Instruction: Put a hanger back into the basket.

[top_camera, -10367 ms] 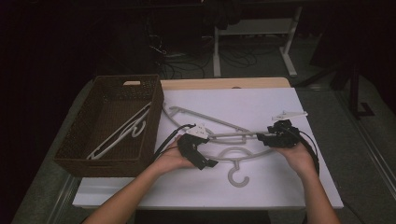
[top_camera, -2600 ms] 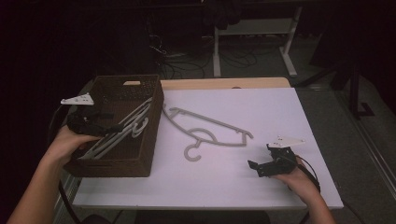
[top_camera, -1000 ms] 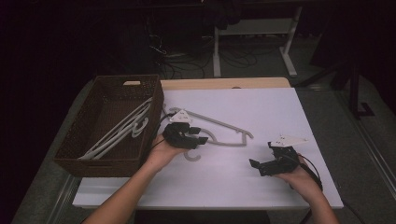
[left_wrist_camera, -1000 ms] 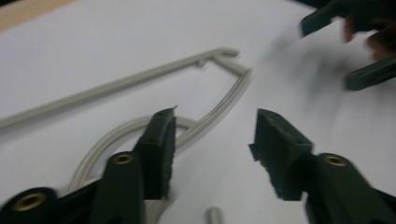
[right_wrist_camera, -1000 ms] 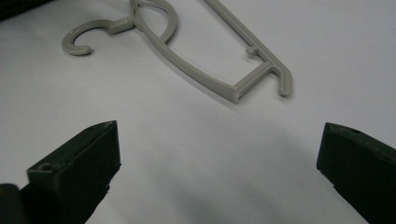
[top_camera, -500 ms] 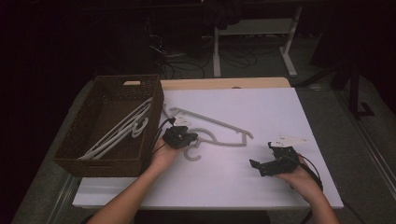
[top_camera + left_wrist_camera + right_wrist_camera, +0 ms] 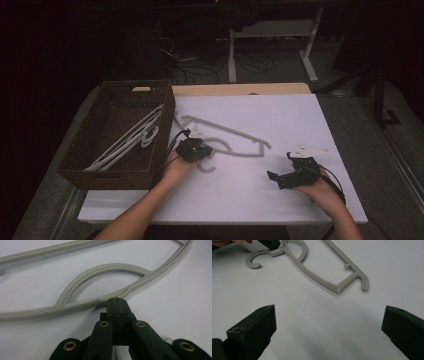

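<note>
- The grey hanger point(image 7: 227, 140) lies flat on the white table top point(image 7: 280, 200), just to the 3 o'clock side of the brown basket point(image 7: 80, 150), where two more hangers point(image 7: 132, 140) already rest.
- Its long axis runs in the high view from about 10 o'clock, near the basket's corner, down to 4 o'clock; the hook point(image 7: 207, 167) curls out at 6 o'clock, toward the person.
- The left gripper point(image 7: 192, 149) sits right at the neck, where hook meets body. In the left gripper view its jaws are pressed together, their tips against the hanger's lower bar point(image 7: 82, 302); the neck is probably pinched, though I cannot tell for certain.
- The right gripper point(image 7: 287, 177) rests well apart at 4 o'clock from the hanger's far end, jaws spread wide and holding nothing; in the right gripper view that end point(image 7: 352, 281) lies ahead at 12 o'clock.
- The left hand is far nearer both hanger and basket, which lies at 9 o'clock from the grip, so the lift likely falls to it.
</note>
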The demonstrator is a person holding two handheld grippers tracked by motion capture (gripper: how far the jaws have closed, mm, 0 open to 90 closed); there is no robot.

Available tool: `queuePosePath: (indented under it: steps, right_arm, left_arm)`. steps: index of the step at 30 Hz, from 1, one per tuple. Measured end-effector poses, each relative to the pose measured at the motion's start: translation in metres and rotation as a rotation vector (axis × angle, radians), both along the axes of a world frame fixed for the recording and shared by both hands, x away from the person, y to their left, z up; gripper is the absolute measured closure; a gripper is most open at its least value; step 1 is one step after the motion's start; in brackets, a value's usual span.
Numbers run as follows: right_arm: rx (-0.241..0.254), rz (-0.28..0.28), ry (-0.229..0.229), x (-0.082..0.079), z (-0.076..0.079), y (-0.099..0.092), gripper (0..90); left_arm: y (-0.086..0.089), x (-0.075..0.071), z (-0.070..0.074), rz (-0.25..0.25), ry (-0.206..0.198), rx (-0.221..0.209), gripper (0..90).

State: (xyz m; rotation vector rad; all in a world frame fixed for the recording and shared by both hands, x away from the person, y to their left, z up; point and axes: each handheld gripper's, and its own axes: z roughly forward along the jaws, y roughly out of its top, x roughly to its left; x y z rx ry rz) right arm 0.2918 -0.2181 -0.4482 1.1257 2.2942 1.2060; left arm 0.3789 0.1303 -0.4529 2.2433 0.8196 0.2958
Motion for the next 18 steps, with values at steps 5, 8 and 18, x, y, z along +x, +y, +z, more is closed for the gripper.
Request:
queuePosePath:
  steps: [5, 8, 18]
  right_arm:
    - [0.000, -0.001, 0.000, 0.000, 0.000, 0.000, 0.0]
    - [-0.002, -0.001, 0.001, 0.000, 0.000, 0.000, 0.0]
    - [0.002, -0.002, -0.002, 0.000, 0.000, 0.000, 0.0]
  left_arm:
    - [0.000, 0.001, -0.002, 0.002, -0.017, 0.026, 90.0]
    - [-0.002, 0.001, -0.002, -0.019, -0.005, 0.023, 90.0]
    - [-0.022, -0.016, -0.002, -0.119, 0.053, -0.018, 90.0]
